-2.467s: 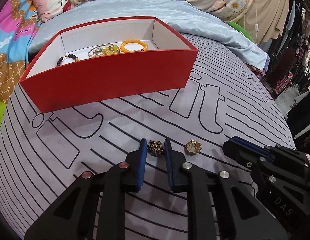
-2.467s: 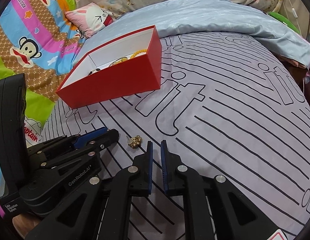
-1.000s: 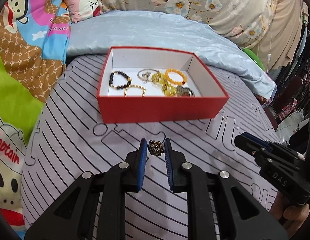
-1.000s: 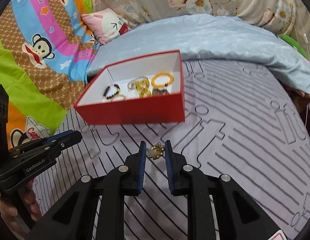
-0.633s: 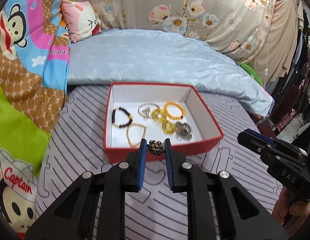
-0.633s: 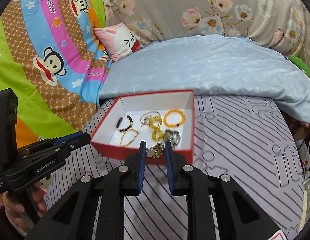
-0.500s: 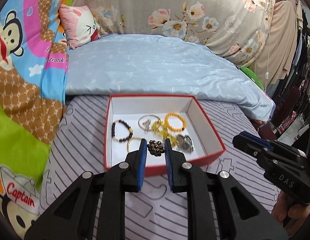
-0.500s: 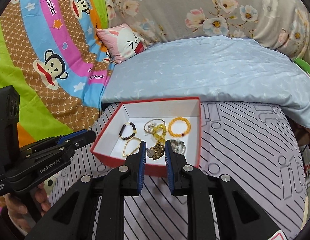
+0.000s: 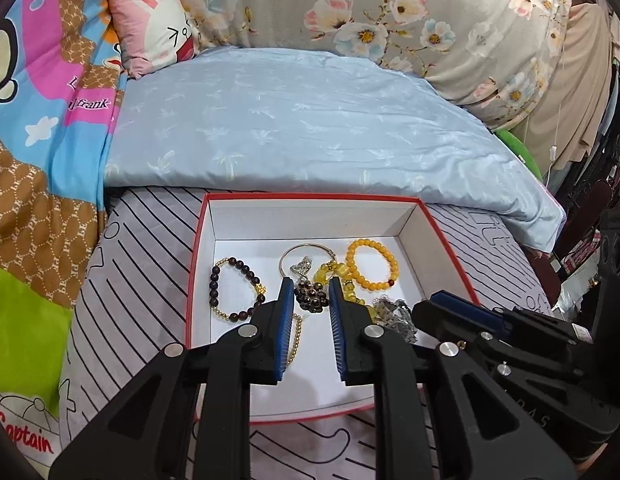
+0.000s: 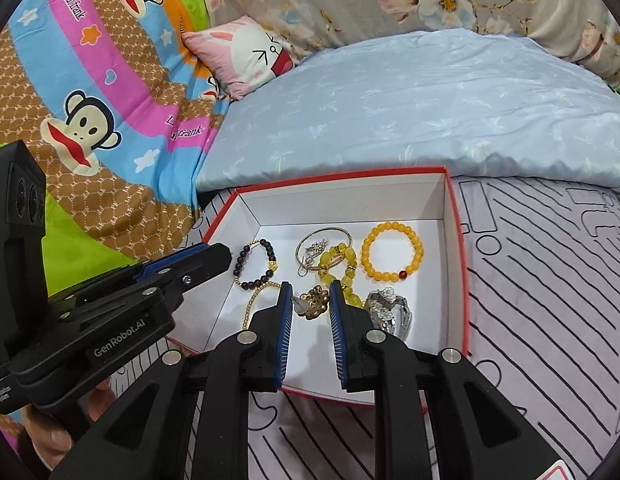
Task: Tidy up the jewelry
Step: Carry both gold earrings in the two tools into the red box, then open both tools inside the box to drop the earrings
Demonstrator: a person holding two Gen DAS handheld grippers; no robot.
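A red box (image 9: 442, 236) with a white inside holds several bracelets and lies on the bed. My left gripper (image 9: 309, 295) hangs over the box and is shut on a dark beaded brooch (image 9: 310, 297). My right gripper (image 10: 309, 303) hangs over the same box (image 10: 456, 264) and is shut on a gold flower brooch (image 10: 315, 301). In the box lie an orange bead bracelet (image 10: 392, 250), a dark bead bracelet (image 10: 256, 264), a silver bangle (image 10: 322, 240), yellow beads (image 10: 336, 258) and a silver watch (image 10: 392, 310). The left gripper (image 10: 226, 256) also shows at the left of the right wrist view.
The box rests on a grey sheet with black lines (image 10: 550, 300). A pale blue quilt (image 9: 310, 128) lies behind it. A pink pillow (image 9: 154, 36) and a bright cartoon blanket (image 10: 90, 112) are at the far left. Floral fabric (image 9: 390, 20) backs the scene.
Both grippers picked the two brooches up from the sheet, then carried them up and forward until they hang over the inside of the red box.
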